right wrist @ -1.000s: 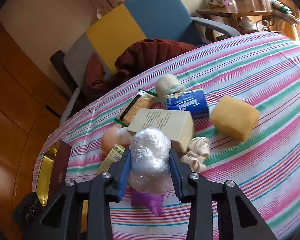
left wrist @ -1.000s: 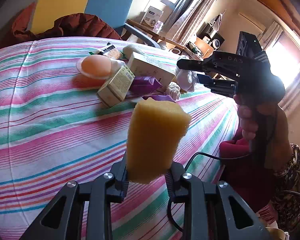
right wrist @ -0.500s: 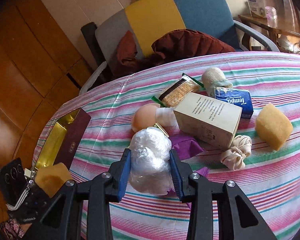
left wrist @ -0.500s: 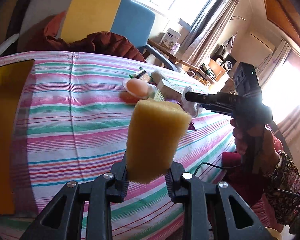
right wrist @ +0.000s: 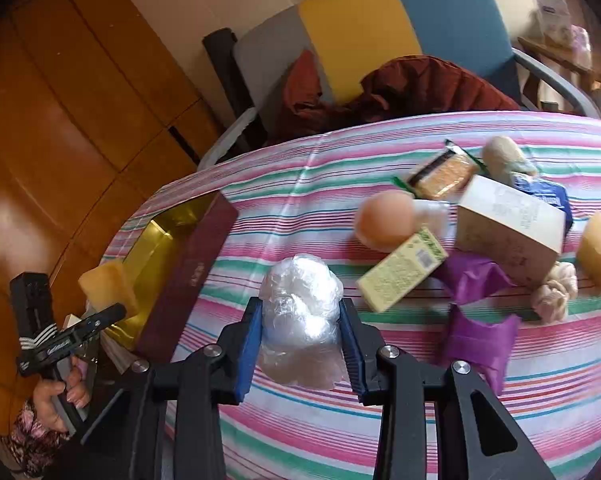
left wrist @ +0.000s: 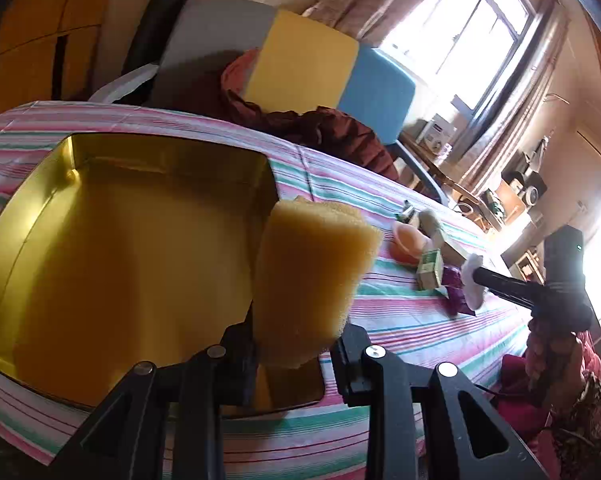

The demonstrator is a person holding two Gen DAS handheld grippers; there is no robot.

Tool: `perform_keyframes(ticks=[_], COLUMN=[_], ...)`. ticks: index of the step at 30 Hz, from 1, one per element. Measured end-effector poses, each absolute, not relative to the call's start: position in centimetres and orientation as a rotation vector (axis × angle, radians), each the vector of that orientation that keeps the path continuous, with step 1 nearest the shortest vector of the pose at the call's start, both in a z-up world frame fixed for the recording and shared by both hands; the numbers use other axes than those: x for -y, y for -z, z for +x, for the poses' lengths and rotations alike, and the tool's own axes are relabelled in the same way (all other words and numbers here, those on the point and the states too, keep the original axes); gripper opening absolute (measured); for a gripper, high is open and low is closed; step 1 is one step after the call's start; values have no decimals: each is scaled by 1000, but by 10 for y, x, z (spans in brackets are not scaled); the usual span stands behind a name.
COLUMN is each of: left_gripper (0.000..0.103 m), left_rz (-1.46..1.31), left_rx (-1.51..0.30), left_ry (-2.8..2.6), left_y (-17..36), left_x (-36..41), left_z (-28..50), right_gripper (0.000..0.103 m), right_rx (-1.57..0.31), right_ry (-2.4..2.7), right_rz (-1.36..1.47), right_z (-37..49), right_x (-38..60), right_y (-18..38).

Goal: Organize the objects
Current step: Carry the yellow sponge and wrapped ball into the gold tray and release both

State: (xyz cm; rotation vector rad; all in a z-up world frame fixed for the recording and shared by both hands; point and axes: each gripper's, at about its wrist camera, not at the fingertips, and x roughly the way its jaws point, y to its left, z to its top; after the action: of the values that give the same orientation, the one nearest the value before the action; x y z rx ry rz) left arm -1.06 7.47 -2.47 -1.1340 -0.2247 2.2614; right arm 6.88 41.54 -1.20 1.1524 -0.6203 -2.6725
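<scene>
At the bottom of the left wrist view the left gripper (left wrist: pixel 296 354) is clamped on a yellow sponge (left wrist: pixel 310 276), a porous, soft-looking block that stands up from the jaws at frame centre. Just behind it, filling the left half, lies the tin (left wrist: pixel 140 152): a shallow box with rounded corners and a shiny gold inside, and nothing in it that shows. The sponge hangs near the tin's right rim; whether it is over the rim or just beside it I cannot tell.

At the bottom centre of the right wrist view the right gripper (right wrist: pixel 300 340) is pinched narrow on a plastic wad (right wrist: pixel 300 312), clear crinkled film balled up, glossy and probably springy. It sits above the striped cloth (right wrist: pixel 284 216), well apart from the tin at centre left, whose outer wall is dark maroon.

Further off, at right, the pile waits: a green-yellow carton (right wrist: pixel 400 274), purple wrap (right wrist: pixel 476 320), a cream knotted cloth (right wrist: pixel 556 292), a second sponge (right wrist: pixel 600 256), a peach ball (right wrist: pixel 386 220), a beige box (right wrist: pixel 508 232), a blue tissue pack (right wrist: pixel 548 196), a cracker packet (right wrist: pixel 440 174) and a fuzzy lump (right wrist: pixel 504 160).

As I judge it, the task is barely begun: nothing is stored, two things are in hand on the way to the tin, and the rest remains to be carried over.
</scene>
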Motion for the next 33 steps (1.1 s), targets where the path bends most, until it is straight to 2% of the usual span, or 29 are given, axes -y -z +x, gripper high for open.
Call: perform_keyframes(ticks=[9,17,19,22,25,28,33], left_gripper=[30,31,33,44,45,45,45], left_rz=[-1395,-1517,-1550,-1565,-1569,-1515,-1313], left_rx=[233,131,91,58,55,164,473], left_ry=[-2484,-2559,-2561,-2598,-2613,-2651,-2746], left_y=[46,56,57,55,51,40,16], left_x=[0,27,27,28,29,39,64], left_z=[-57,-70,-71,-71,-71,-67,-56], right_gripper=[39,39,39,39,39,40,40], right_rx=[496,425,408,406,417,411,386], right_ry=[2520,2396,2376,2345,2320,2304,2288], right_rz=[1037,1041,1052,1071,1095,1121,1160], right_z=[49,27,23,15,8,2,-9], right_x=[-314,-241,-226,-210,-199,-188,-169], right_y=[-16,-11,-8,-2,5,12,23])
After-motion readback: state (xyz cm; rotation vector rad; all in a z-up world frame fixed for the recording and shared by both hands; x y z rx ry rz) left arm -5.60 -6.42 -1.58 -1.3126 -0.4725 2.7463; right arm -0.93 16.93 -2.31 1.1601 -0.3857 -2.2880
